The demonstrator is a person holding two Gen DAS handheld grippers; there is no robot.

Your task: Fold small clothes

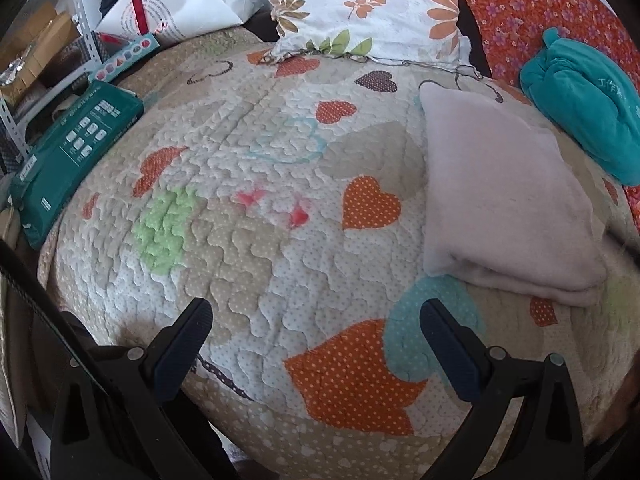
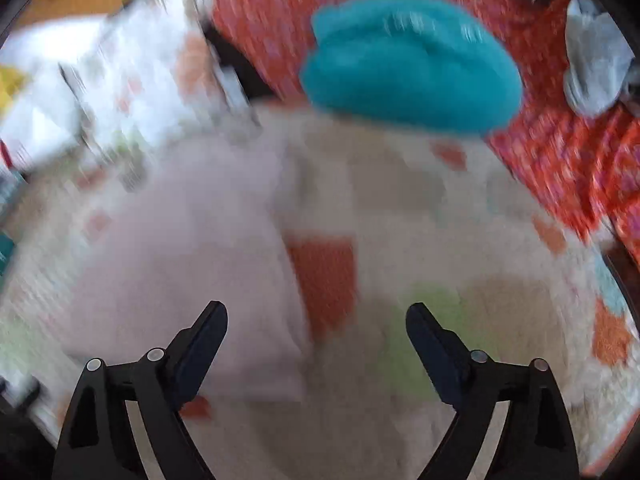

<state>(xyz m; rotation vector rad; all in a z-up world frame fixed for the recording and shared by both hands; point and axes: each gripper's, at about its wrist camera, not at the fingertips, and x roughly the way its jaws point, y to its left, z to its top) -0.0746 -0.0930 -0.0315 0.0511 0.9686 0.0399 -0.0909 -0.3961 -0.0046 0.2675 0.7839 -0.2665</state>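
Note:
A folded pale pink cloth (image 1: pixel 500 196) lies on the heart-patterned quilt (image 1: pixel 256 208), to the right in the left wrist view. A folded teal garment (image 1: pixel 584 100) lies beyond it on a red floral cover. My left gripper (image 1: pixel 316 312) is open and empty above the quilt, left of the pink cloth. The right wrist view is motion-blurred. There the pink cloth (image 2: pixel 192 248) lies at centre left and the teal garment (image 2: pixel 412 68) at the top. My right gripper (image 2: pixel 316 316) is open and empty over the pink cloth's right edge.
A floral pillow (image 1: pixel 360 8) lies at the head of the quilt. A green packet (image 1: pixel 76 156) sits at the quilt's left edge beside a metal shelf (image 1: pixel 24 60) with boxes. The red floral cover (image 2: pixel 568 152) borders the right side. A grey cloth (image 2: pixel 596 68) lies far right.

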